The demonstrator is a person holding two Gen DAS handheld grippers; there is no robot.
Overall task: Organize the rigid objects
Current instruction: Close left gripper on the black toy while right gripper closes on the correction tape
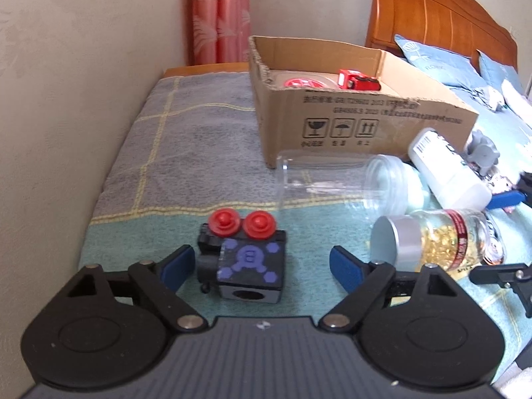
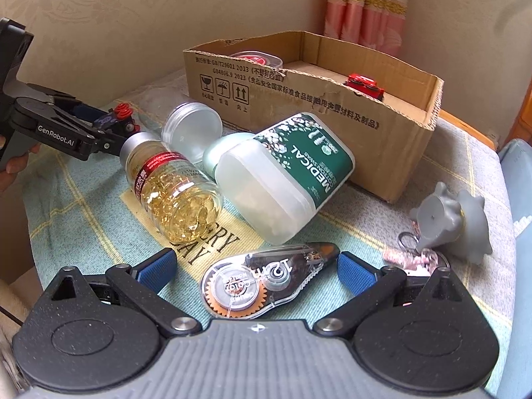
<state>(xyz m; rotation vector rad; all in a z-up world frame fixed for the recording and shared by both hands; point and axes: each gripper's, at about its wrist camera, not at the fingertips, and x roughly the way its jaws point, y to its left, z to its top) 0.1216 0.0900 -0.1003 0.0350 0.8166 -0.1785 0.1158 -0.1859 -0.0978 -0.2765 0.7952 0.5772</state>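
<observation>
Stowed: red toy car and a red-printed lid in the cardboard box, upper centre.

Outstanding, lower frame:
- black toy block, between the spread jaws of the left gripper
- correction tape, between the spread jaws of the right gripper
- capsule bottle
- cotton swab tub
- clear jar

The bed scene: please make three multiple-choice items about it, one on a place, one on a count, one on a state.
1. Where is the red toy car?
A. inside the box
B. on the blanket
C. in a gripper

2. How many red knobs has the black toy?
A. one
B. two
C. four

3. How is the capsule bottle?
A. upright
B. on its side
C. uncapped

Answers: 1 A, the car shows over the box wall. 2 B, two red knobs sit side by side on top. 3 B, it lies on the blanket with its silver cap on.
</observation>
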